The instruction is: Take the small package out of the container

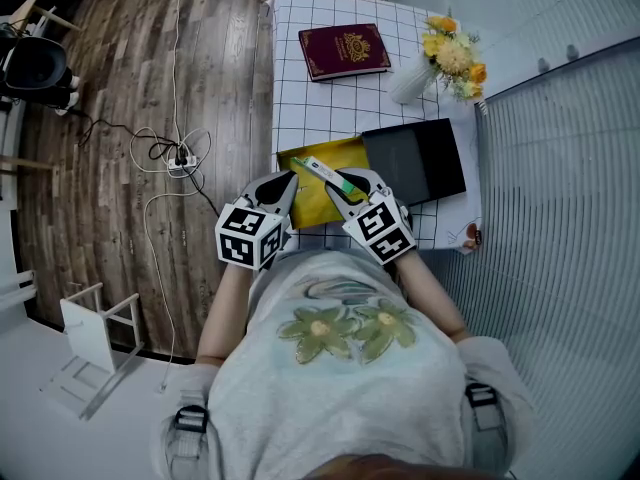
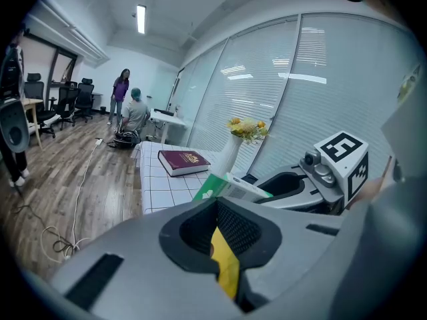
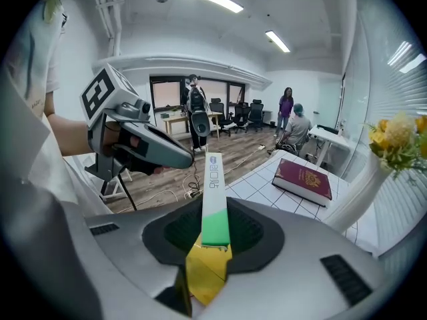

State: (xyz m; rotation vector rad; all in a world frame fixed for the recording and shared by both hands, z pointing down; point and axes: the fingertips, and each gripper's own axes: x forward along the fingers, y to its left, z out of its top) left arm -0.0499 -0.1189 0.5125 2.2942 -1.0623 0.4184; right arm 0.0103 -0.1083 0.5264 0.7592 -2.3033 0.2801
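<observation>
- small package (image 3: 213, 192): between the fingers of the right gripper (image 3: 215, 235), jutting past their tips
- container (image 2: 227, 272): between the fingers of the left gripper (image 2: 219, 235)
- book (image 1: 343, 50): on the table (image 1: 300, 108), well beyond both fingertips

The head view looks steeply down from above the person onto the table's (image 1: 300, 108) near edge. The cameras on the left gripper (image 2: 215, 212) and right gripper (image 3: 215, 209) sit close behind their jaws, low over that edge, facing its far end. All three views share the maroon book (image 2: 185, 161) and flower vase (image 3: 357, 199).
</observation>
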